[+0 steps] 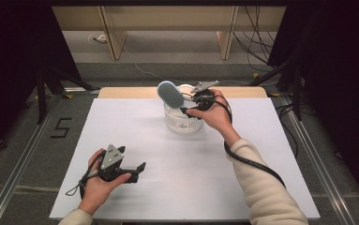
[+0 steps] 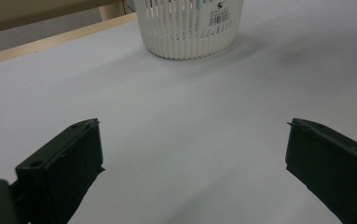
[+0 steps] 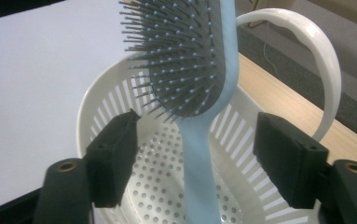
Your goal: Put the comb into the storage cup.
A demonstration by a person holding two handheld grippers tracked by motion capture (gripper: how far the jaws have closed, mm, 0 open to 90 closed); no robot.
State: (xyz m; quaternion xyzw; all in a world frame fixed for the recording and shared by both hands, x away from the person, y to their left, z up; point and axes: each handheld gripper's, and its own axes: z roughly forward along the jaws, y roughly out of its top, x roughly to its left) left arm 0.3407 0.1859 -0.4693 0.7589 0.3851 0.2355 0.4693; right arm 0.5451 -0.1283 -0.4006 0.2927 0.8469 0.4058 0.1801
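A light blue hairbrush (image 1: 170,93) with grey bristles stands upright in a white slotted basket (image 1: 183,123) at the far middle of the table, head up and leaning left. My right gripper (image 1: 186,104) is at the basket's rim. In the right gripper view the brush handle (image 3: 197,158) rises between the two jaws with a gap on each side, so this gripper (image 3: 199,140) is open. My left gripper (image 1: 138,172) rests near the front left of the table, open with nothing between its jaws (image 2: 192,154). It faces the basket (image 2: 190,32).
A white curved band (image 3: 325,70) arches over the far side of the basket (image 3: 97,107). The white table sheet (image 1: 177,178) spreads wide between the two hands. A wooden edge (image 1: 121,92) runs along the back, with cables on the floor beyond.
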